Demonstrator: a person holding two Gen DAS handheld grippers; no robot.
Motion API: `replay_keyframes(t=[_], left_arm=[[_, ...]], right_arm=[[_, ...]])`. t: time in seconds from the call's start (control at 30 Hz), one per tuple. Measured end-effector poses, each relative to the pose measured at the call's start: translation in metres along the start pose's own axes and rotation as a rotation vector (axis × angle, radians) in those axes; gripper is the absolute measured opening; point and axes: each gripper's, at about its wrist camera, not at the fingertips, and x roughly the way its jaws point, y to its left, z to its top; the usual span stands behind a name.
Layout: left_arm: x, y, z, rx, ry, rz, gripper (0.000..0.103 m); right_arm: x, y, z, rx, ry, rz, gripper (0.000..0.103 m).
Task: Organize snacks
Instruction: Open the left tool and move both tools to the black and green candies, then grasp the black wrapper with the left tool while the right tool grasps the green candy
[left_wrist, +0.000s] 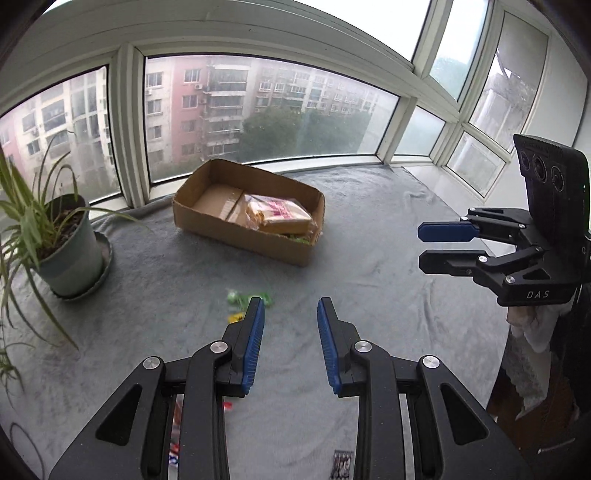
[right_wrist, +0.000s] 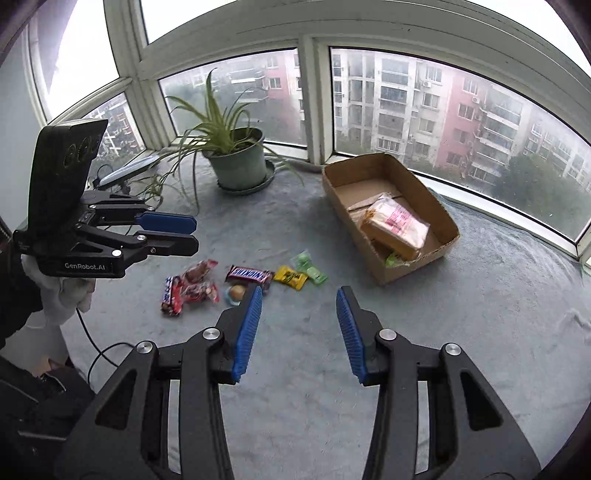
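An open cardboard box (right_wrist: 406, 206) (left_wrist: 221, 230) sits on the grey cloth by the window, with a bagged bread loaf (right_wrist: 397, 230) (left_wrist: 279, 216) and a green packet (right_wrist: 391, 259) inside. Loose snacks lie in a row left of the box: green packets (right_wrist: 308, 267) (left_wrist: 243, 297), a yellow packet (right_wrist: 290, 277), a Snickers bar (right_wrist: 249, 275), a round candy (right_wrist: 236, 292), red wrappers (right_wrist: 197, 282). My left gripper (left_wrist: 290, 310) (right_wrist: 194, 234) is open and empty above the snacks. My right gripper (right_wrist: 299, 295) (left_wrist: 421, 243) is open and empty, in front of the box.
A potted spider plant (right_wrist: 240, 158) (left_wrist: 66, 243) stands at the back left by the window frame. A grey cloth (right_wrist: 498, 295) covers the sill. A black cable (right_wrist: 96, 347) runs at the left edge. Window glass bounds the far side.
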Motion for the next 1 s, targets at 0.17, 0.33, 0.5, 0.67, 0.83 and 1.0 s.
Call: replay_keyframes(t=[0.17,0.33,0.5,0.67,0.83,1.0], left_arm=[[-0.015,-0.009,-0.045,0.002,0.071,-0.018,0.028],[-0.01,-0.023,-0.089,-0.001,0.148,-0.041,0.028],[0.004,-0.032,-0.129,-0.024,0.217,-0.07,0.028],[0.022,-0.038,-0.153,-0.024,0.282,-0.077,0.028],[0.041,-0.049,-0.167,0.008,0.335,-0.079,0.028],[0.056,-0.057,-0.175,0.044,0.364,-0.066,0.028]], right_arm=[[0.005,0.04,-0.043,-0.025,0.064,0.035,0.044],[0.023,0.069,-0.081,-0.048,0.137,0.064,0.044],[0.041,0.08,-0.113,-0.026,0.21,0.104,0.044],[0.063,0.09,-0.141,-0.034,0.286,0.126,0.044],[0.081,0.096,-0.157,-0.045,0.34,0.14,0.044],[0.094,0.101,-0.167,-0.061,0.368,0.133,0.044]])
